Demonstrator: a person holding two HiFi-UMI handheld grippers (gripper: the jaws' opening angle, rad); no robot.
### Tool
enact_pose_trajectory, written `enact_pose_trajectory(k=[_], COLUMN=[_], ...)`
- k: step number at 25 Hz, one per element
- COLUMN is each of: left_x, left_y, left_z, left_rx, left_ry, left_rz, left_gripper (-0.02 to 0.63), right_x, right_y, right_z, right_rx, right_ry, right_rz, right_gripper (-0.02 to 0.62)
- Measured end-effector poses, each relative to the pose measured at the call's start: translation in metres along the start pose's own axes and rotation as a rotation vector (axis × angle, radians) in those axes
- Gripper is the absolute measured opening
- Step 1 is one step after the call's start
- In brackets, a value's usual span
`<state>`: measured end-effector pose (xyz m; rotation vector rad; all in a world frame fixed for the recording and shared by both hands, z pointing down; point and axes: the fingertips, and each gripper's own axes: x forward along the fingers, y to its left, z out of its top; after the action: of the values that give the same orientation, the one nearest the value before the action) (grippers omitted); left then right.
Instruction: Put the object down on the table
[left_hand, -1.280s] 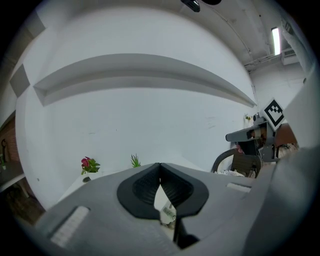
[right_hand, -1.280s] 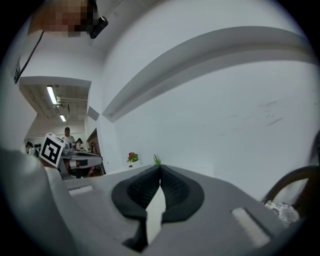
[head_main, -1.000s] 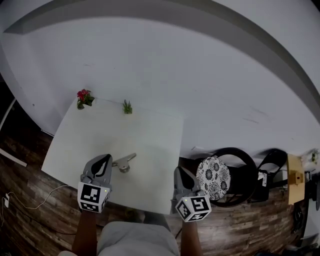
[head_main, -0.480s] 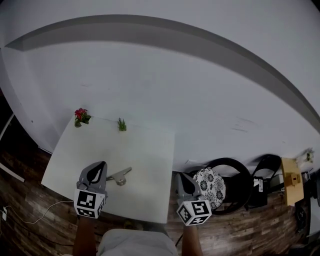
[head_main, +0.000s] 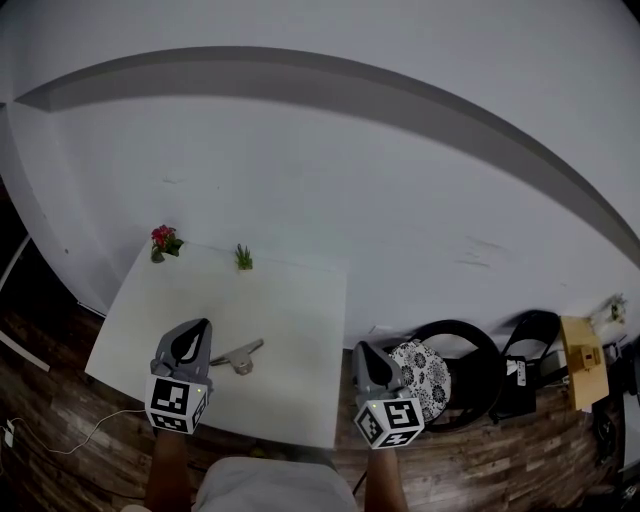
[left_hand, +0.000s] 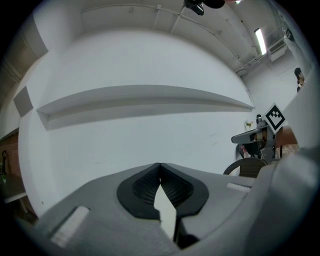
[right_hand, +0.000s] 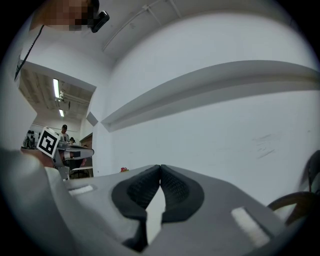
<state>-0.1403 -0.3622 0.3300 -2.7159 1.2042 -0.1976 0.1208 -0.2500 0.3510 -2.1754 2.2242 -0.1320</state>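
Observation:
A small grey metal object (head_main: 240, 357) with a round base and a flat handle lies on the white table (head_main: 280, 300), near its front edge. My left gripper (head_main: 197, 330) hovers just left of it, apart from it, shut and empty. In the left gripper view its black pads (left_hand: 172, 189) meet at the tips, with only the white wall beyond. My right gripper (head_main: 363, 353) hangs off the table's right edge, also shut with nothing between its pads (right_hand: 172, 189).
A red flowering plant (head_main: 161, 241) and a small green plant (head_main: 243, 257) stand along the table's back edge. A black chair with a patterned cushion (head_main: 425, 365) sits right of the table. A wooden stand (head_main: 583, 350) is at far right. A cable (head_main: 70, 440) trails on the wooden floor.
The view has tilted up, so table and object sit lower and smaller. Both grippers stay shut and have drawn back slightly toward the person; the object has not moved on the table.

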Motion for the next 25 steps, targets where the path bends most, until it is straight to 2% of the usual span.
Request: enact_pose_trajectory(k=[25], left_x=[-0.013], left_y=[0.018], left_z=[0.006], left_rx=[-0.037], left_ry=[-0.025], left_rz=[0.055], left_gripper=[0.009], right_x=[0.003], right_y=[0.004], right_z=[0.007], right_rx=[-0.001], right_ry=[-0.026], right_rz=[-0.005], right_gripper=[0.003])
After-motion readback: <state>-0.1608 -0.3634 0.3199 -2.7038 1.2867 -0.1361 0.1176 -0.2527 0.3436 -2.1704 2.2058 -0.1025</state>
